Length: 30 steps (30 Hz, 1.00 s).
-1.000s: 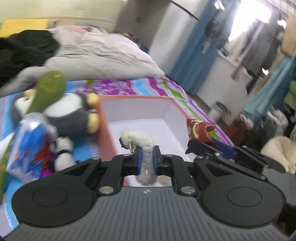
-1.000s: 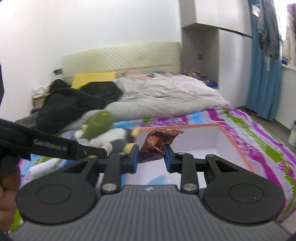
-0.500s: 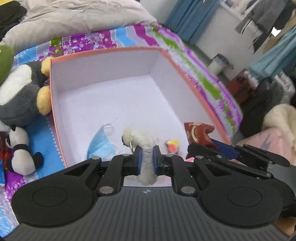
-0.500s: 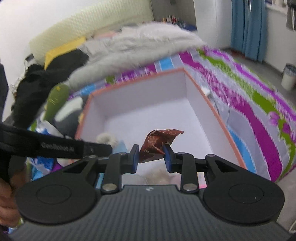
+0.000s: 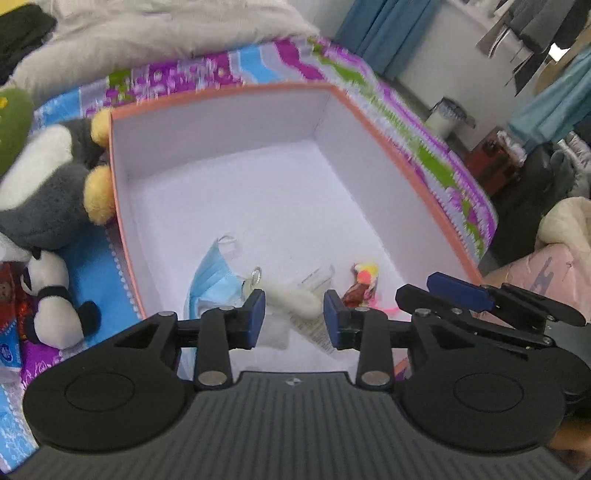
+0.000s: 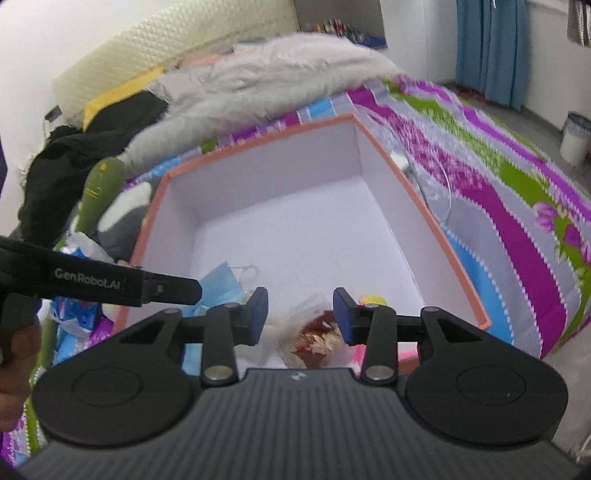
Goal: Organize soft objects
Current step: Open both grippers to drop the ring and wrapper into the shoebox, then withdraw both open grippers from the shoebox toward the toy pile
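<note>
Bed (image 6: pixel 498 155), blue curtains (image 6: pixel 491 48), white walls (image 6: pixel 55 37)

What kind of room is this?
A bedroom, most likely: a bed with a striped sheet, a rumpled grey duvet against a padded headboard, and clothes hanging by the window.

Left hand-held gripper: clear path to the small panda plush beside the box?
Probably yes. The black-and-white panda plush lies uncovered on the bed, outside the orange-rimmed white box. The left hand-held gripper has just opened, with the white fluffy keychain lying loose between its jaws.
</note>
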### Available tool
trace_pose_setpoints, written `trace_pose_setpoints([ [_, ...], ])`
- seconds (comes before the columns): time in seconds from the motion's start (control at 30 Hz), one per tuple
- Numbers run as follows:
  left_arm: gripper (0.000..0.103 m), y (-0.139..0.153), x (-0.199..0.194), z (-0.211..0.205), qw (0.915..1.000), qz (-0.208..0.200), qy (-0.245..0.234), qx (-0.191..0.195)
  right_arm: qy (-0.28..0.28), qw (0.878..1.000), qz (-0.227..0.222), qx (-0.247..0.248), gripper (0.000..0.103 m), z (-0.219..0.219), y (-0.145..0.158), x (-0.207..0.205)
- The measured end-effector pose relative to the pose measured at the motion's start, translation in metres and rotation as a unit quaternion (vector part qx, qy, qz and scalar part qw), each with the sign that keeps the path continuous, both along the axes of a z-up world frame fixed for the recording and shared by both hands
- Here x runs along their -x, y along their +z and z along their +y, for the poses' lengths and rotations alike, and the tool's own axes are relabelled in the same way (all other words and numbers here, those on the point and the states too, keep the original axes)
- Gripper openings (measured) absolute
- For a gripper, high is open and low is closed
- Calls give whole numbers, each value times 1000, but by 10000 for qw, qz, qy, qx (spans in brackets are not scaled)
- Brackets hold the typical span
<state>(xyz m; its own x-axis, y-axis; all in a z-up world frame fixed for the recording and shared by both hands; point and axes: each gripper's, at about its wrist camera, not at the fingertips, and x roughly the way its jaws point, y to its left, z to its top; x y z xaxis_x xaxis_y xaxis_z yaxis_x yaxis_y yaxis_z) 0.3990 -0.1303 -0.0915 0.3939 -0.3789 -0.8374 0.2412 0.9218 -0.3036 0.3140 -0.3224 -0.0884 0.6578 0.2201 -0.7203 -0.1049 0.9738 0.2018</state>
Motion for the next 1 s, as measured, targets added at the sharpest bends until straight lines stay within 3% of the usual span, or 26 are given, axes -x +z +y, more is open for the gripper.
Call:
trace_pose_setpoints([
  [0.2, 40, 27, 35, 16, 9972, -736, -92, -4, 20, 9982, -556, -201, 42, 9, 16, 28],
  [0.37, 40, 32, 64, 38, 9940, -1094, 74, 0, 169, 9966, -794, -165, 42, 23, 17, 50],
  [0.57, 40, 43, 111, 61, 9852, -1693, 179, -191, 268, 9932, -1121, -141, 42, 39, 21, 79],
  [1.0, 40, 56, 194, 102, 9754, -2109, 639, -104, 464, 9881, -1464, 68, 42, 71, 25, 125],
])
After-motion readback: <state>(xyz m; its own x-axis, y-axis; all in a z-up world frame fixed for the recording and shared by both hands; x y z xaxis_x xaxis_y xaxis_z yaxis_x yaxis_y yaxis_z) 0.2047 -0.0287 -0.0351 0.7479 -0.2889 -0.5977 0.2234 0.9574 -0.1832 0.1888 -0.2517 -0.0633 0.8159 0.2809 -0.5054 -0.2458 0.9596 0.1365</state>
